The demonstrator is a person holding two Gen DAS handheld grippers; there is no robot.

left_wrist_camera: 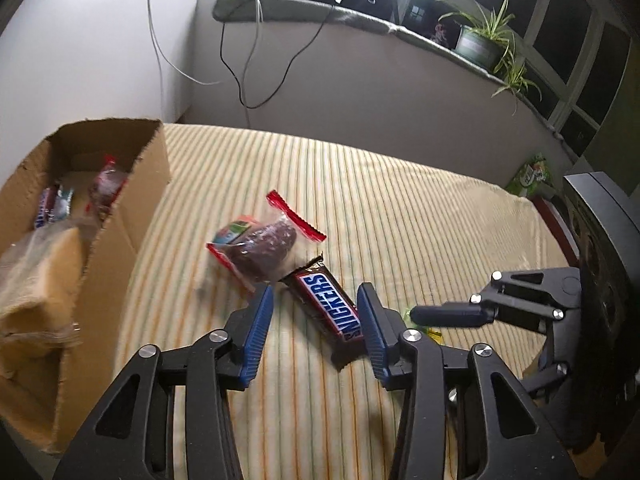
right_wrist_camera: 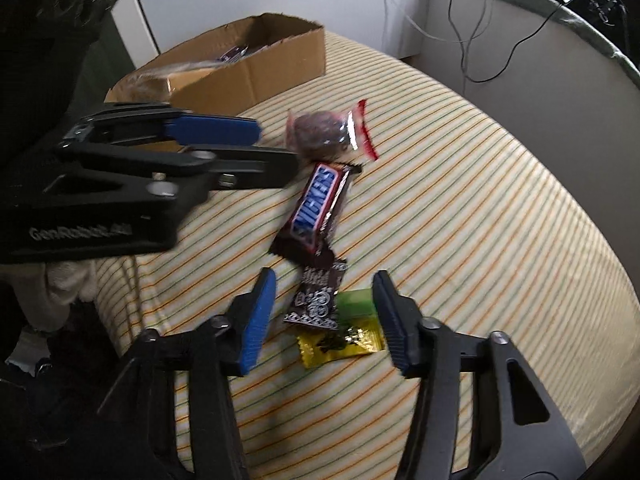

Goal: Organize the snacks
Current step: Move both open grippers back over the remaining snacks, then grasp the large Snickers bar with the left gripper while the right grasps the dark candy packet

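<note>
A Snickers bar (left_wrist_camera: 329, 305) (right_wrist_camera: 316, 208) lies on the striped cloth. My left gripper (left_wrist_camera: 316, 316) is open and empty, its jaws on either side of the bar's near end; it also shows in the right wrist view (right_wrist_camera: 264, 148). A clear red-edged packet with a dark snack (left_wrist_camera: 262, 249) (right_wrist_camera: 328, 136) lies just beyond the bar. My right gripper (right_wrist_camera: 325, 312) is open and empty above a dark patterned wrapper (right_wrist_camera: 318, 300) and a yellow-green packet (right_wrist_camera: 344, 336). A cardboard box (left_wrist_camera: 120, 216) (right_wrist_camera: 256, 68) holding several snacks stands at the left.
The striped cloth (left_wrist_camera: 400, 208) covers a rounded surface. Behind it are a wall, hanging cables (left_wrist_camera: 248, 80) and a windowsill with a potted plant (left_wrist_camera: 480, 40). A green packet (left_wrist_camera: 532, 176) lies at the far right edge. A bright lamp shines above.
</note>
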